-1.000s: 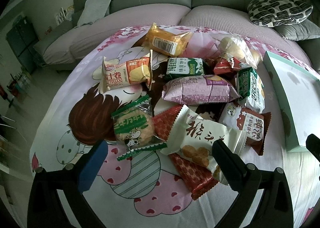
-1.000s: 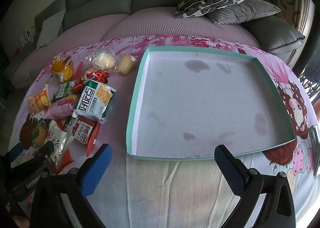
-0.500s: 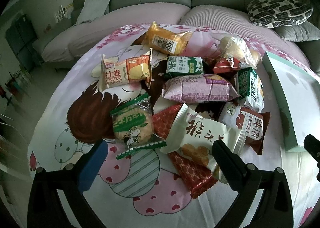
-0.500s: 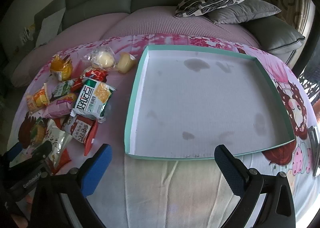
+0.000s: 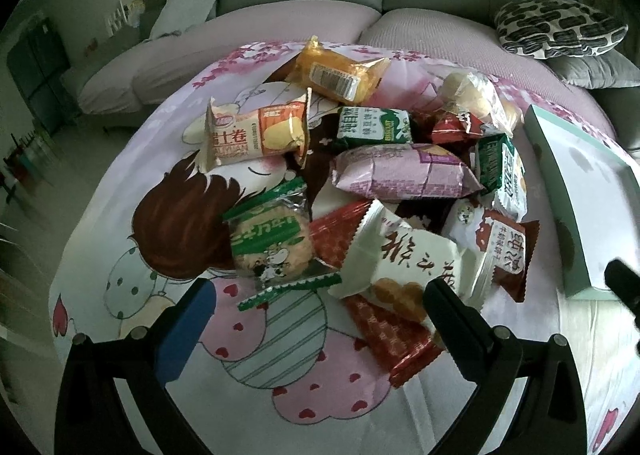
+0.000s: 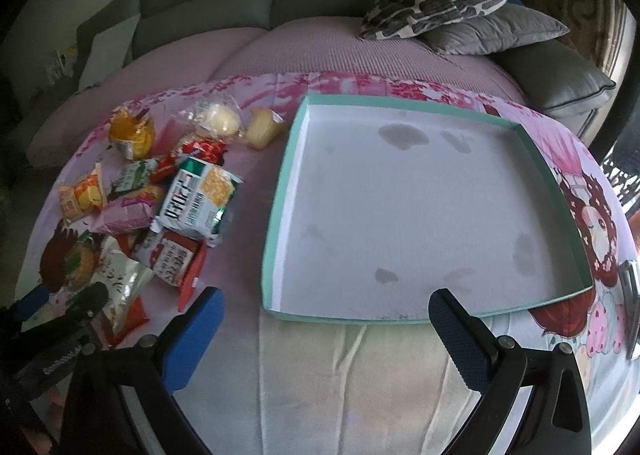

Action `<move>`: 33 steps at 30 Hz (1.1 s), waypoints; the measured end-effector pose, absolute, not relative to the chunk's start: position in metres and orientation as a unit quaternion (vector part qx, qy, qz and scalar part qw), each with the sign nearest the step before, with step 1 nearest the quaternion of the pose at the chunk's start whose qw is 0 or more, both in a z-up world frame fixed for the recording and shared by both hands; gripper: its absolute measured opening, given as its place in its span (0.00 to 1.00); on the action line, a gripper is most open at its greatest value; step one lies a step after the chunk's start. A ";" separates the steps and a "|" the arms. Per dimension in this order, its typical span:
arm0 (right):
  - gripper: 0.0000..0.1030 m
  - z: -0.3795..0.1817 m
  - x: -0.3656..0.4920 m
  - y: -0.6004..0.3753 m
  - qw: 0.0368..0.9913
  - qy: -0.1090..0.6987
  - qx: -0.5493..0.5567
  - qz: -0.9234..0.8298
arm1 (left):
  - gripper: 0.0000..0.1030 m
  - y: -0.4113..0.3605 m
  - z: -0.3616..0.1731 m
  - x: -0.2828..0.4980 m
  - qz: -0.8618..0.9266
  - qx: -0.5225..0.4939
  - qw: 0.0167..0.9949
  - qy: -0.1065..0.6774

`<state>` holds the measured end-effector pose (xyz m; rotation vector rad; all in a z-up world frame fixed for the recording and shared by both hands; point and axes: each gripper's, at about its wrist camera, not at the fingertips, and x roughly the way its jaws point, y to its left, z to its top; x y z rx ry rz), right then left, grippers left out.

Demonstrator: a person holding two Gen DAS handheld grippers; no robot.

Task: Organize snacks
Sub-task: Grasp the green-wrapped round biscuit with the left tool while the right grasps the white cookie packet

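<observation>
Snack pile on the left, teal tray on the right, both grippers spread wide and holding nothing.

Left wrist view: the left gripper (image 5: 316, 303) hovers, jaws apart, above the snack pile (image 5: 372, 183) heaped on a cartoon-print cloth (image 5: 132, 223); a white packet (image 5: 404, 259) lies nearest its right finger.
Right wrist view: the right gripper (image 6: 324, 315) hangs, jaws apart, just before the near rim of the teal tray (image 6: 280, 191); the snacks lie beside the tray's left wall.

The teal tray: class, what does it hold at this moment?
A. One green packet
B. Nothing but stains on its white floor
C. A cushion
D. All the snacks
B. In the right wrist view the tray shows only a bare, stained floor, while the snacks lie in a pile on the cloth to its left.
</observation>
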<state>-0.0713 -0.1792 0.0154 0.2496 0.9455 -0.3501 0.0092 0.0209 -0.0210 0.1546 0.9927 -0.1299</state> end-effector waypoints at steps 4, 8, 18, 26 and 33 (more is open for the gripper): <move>1.00 0.021 -0.065 -0.171 0.880 0.435 0.150 -0.115 | 1.00 0.031 -0.019 0.009 -0.055 0.075 0.876 0.474; 0.98 0.021 -0.052 -0.155 0.884 0.433 0.167 -0.059 | 1.00 0.040 -0.018 0.009 -0.053 0.074 0.879 0.469; 0.82 0.010 -0.035 -0.127 0.877 0.450 0.172 0.003 | 1.00 0.055 -0.026 0.006 -0.070 0.055 0.876 0.473; 0.75 0.009 -0.023 -0.096 0.880 0.457 0.123 0.044 | 1.00 0.089 -0.021 0.024 -0.061 0.047 0.876 0.475; 0.70 0.007 -0.006 -0.074 0.876 0.468 0.082 0.088 | 1.00 0.110 -0.017 0.041 -0.060 0.033 0.867 0.494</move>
